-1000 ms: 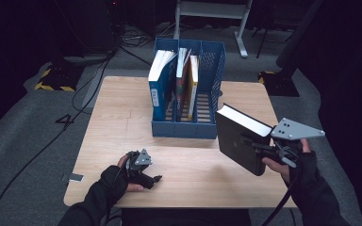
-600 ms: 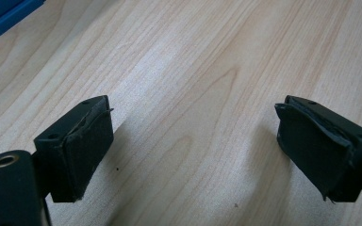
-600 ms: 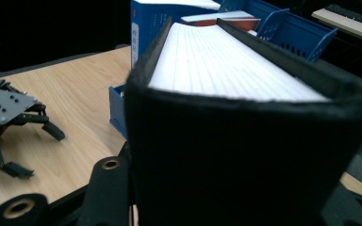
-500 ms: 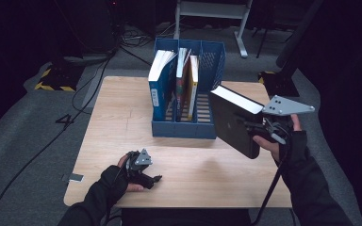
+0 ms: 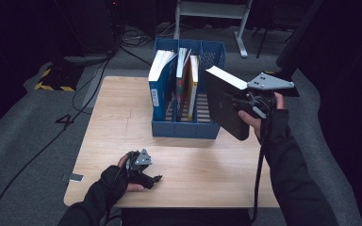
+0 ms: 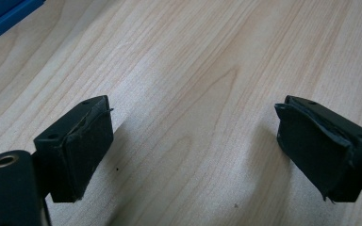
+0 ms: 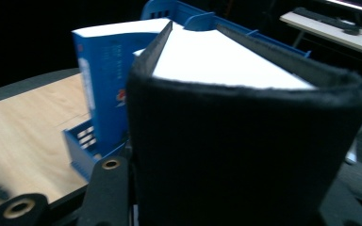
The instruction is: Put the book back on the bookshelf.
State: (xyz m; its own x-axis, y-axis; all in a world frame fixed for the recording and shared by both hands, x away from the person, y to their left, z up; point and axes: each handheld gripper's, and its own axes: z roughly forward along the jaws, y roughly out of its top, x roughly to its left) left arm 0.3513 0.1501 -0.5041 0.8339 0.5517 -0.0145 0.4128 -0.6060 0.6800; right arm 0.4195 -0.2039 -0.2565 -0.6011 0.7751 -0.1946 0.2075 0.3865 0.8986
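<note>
Since the earlier frames the right gripper (image 5: 239,101) has carried the black book (image 5: 224,103) up off the counter and over toward the blue file rack (image 5: 184,128); the left gripper (image 5: 147,178) has not shifted.

High view: black book held in the air, tilted, white page edge facing up, just beside the rack's right end and above the right part of the counter (image 5: 207,165). Right gripper clamped on the book's near edge, grey three-cornered plate on top. The rack stands at the middle back of the counter and holds a thick blue book (image 5: 159,84) leaning in the left slot and thinner books (image 5: 187,80) in the middle; the right slot looks empty. The left hand (image 5: 127,174) rests on the near left part of the counter with its gripper lying low on the wood.

Left gripper view: both black pads (image 6: 78,146) stand wide apart over bare wood grain, nothing between them. A corner of the blue rack (image 6: 7,14) shows at top left.

Right gripper view: the black book (image 7: 235,141) sits close to the lens, spine toward the camera, white pages on top, jaws closed on it from below. Behind it, the blue book (image 7: 101,89) stands in the rack (image 7: 82,150).
</note>
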